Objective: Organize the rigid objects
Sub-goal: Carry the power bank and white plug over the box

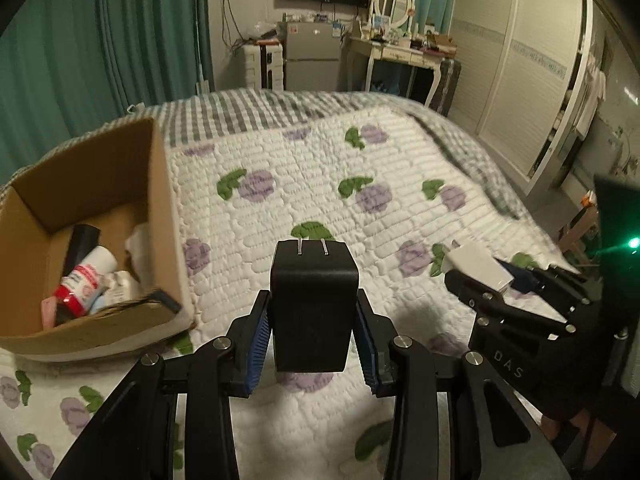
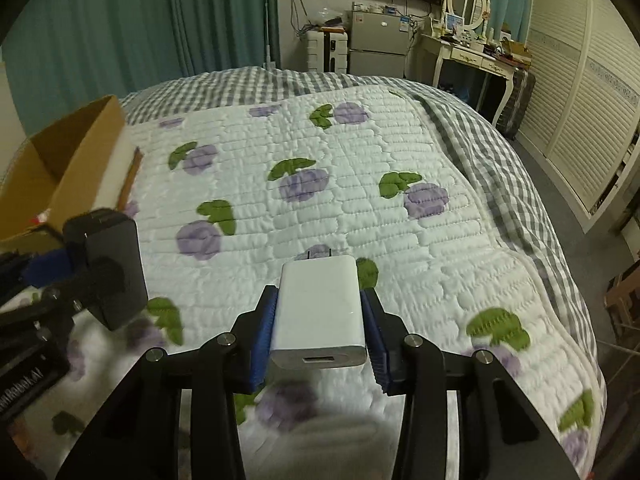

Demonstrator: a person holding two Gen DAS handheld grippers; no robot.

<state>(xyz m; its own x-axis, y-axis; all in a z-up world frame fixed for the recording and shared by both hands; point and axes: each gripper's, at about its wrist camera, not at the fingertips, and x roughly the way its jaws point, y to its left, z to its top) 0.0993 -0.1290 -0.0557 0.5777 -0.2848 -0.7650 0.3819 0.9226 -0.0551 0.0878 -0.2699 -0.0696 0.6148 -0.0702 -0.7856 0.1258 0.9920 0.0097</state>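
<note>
My left gripper (image 1: pixel 314 312) is shut on a black plug adapter (image 1: pixel 314 300), prongs pointing away, held above the quilt. It also shows in the right wrist view (image 2: pixel 110 264). My right gripper (image 2: pixel 320 320) is shut on a white USB charger (image 2: pixel 320 312), also held above the quilt; it shows in the left wrist view (image 1: pixel 478 266) to the right. An open cardboard box (image 1: pixel 160 216) stands on the bed to the left of the left gripper and holds several items, among them a red and white bottle (image 1: pixel 82 284). The box also shows in the right wrist view (image 2: pixel 76 168).
A white quilt with purple flowers (image 2: pixel 360 208) covers the bed, over a grey checked sheet (image 2: pixel 500 152). Green curtains (image 1: pixel 100 40) hang behind. A small fridge (image 1: pixel 312 56), a dressing table with mirror (image 1: pixel 396 44) and a sliding wardrobe (image 1: pixel 520 80) stand beyond the bed.
</note>
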